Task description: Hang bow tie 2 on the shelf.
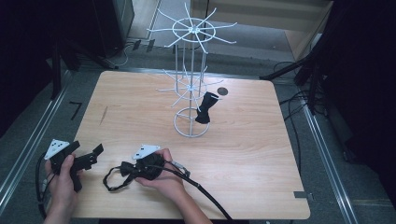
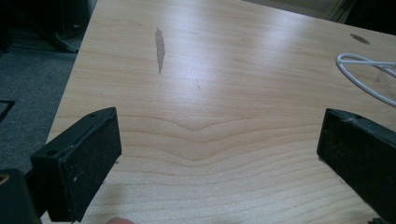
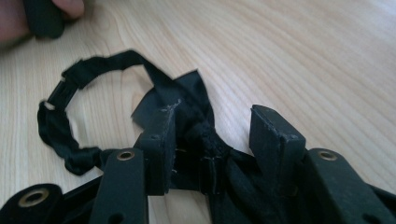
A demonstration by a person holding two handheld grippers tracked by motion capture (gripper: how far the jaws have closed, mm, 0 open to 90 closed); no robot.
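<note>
Right gripper [image 3: 212, 128]: held low at the near edge of the table, its jaws parted around a black bow tie, and the pads are not pressing on it.
Bow tie [image 3: 196, 107]: lies on the wood between the right jaws; the knot sits in the gap near their roots, one wing pokes out past the left jaw's tip, and dark cloth bunches under the right jaw.
Strap [image 3: 60, 116]: the bow tie's thin black band curls out in a loop to the left of the left jaw, flat on the table, with a small buckle on its upper bend.
Same scene from above: the right gripper [image 1: 125, 169] points toward the person's left, the bow tie [image 1: 128, 169] at its tips and the strap [image 1: 112, 181] trailing in front.
Left gripper [image 2: 219, 154]: jaws spread wide, bare wood between them and nothing held; from above the left gripper [image 1: 95, 154] rests at the table's near left corner.
Table [image 2: 233, 84]: pale wood with a dark streak ahead of the left jaw of the left gripper.
White wire rack [image 1: 191, 84]: stands upright at mid-table, well beyond both pairs of jaws; a second black bow tie [image 1: 206, 108] hangs on its lower tier.
Rack base [image 2: 364, 77]: a curve of white wire shows beyond the right jaw of the left gripper.
</note>
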